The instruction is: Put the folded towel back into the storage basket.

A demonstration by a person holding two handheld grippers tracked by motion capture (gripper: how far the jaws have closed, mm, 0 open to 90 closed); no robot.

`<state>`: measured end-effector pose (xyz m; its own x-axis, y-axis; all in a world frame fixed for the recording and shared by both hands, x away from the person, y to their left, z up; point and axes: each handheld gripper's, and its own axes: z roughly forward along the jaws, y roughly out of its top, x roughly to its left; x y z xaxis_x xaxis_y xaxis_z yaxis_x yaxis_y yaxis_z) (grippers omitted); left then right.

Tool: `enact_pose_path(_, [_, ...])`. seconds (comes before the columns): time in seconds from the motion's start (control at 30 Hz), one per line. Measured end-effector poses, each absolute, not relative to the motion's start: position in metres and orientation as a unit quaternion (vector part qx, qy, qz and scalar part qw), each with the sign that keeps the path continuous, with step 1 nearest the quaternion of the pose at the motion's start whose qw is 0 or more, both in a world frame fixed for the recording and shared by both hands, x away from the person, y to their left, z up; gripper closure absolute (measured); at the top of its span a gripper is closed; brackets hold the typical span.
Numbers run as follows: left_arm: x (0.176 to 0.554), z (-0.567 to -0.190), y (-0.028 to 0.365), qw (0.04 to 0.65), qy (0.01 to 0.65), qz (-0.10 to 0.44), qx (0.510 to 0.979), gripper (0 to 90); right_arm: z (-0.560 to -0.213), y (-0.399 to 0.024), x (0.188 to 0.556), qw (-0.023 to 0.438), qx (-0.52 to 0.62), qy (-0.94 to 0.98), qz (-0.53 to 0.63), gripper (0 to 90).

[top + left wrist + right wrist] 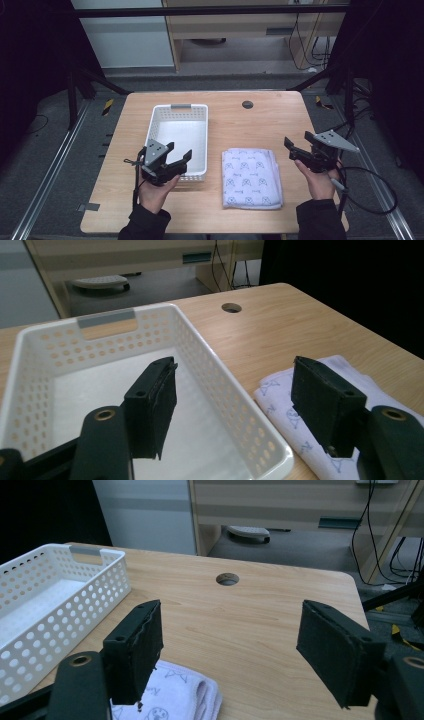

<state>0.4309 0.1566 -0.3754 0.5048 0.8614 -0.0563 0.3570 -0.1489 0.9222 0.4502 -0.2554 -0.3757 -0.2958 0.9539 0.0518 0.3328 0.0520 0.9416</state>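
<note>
A folded white towel point(252, 177) with a faint blue print lies flat on the worktop point(250, 125), just beside a white perforated basket point(179, 141).

Each hand carried a black two-jaw tool of blocky, angular build. The left gripper point(178, 154) bore a grey plate on top with a few small dark holes, and a thin black cable ran down from it past the wrist. The right gripper point(291, 148) wore a grey three-cornered plate, also dotted with small holes, and a thicker black cable looped away from it in a wide curve. In the gripper views the jaws were flat rectangular black blocks with rough, slightly ragged pad faces, mounted on rounded black arms, each with a brass-coloured ringed hole. The person wore dark sleeves that reached the wrists.
</note>
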Motion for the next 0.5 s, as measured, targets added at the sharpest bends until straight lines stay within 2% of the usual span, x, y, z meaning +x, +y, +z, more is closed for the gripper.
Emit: enact_pose_path(0.5, [0.422, -0.388, 0.114, 0.497, 0.421, 0.235, 0.722, 34.9, -0.382, -0.222, 0.476, 0.313, 0.505, 0.650, 0.475, 26.7])
